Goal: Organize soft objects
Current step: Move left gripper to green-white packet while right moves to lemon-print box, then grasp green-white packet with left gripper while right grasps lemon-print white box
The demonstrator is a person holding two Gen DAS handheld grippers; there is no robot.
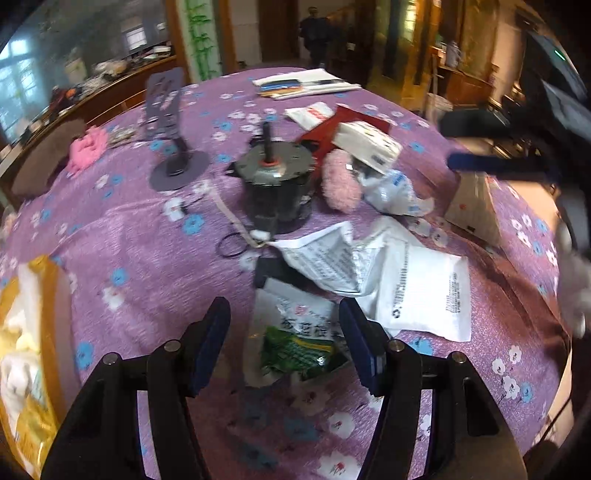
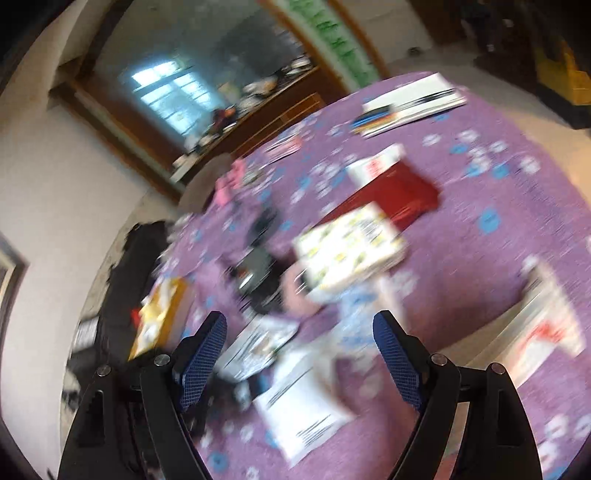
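Observation:
My left gripper (image 1: 284, 347) hangs open over a green and white packet (image 1: 295, 343) that lies on the purple flowered tablecloth (image 1: 140, 280); cloth shows between the packet and the left pad. A fluffy pink soft thing (image 1: 340, 181) lies beside a dark round appliance (image 1: 277, 184). Another pink soft thing (image 1: 86, 149) sits at the far left. A yellow bag (image 1: 26, 332) with pale soft things in it is at the left edge. My right gripper (image 2: 301, 354) is open and holds nothing, above a white mailer bag (image 2: 303, 410). The right wrist view is blurred.
White mailer bags and printed paper (image 1: 406, 280) lie mid-table. A white box (image 1: 369, 144), a red folder (image 1: 325, 136), a cardboard box (image 1: 472, 206), a purple stand (image 1: 170, 122) and stacked papers (image 1: 306, 85) crowd the far side. A person (image 1: 314, 33) stands in the background.

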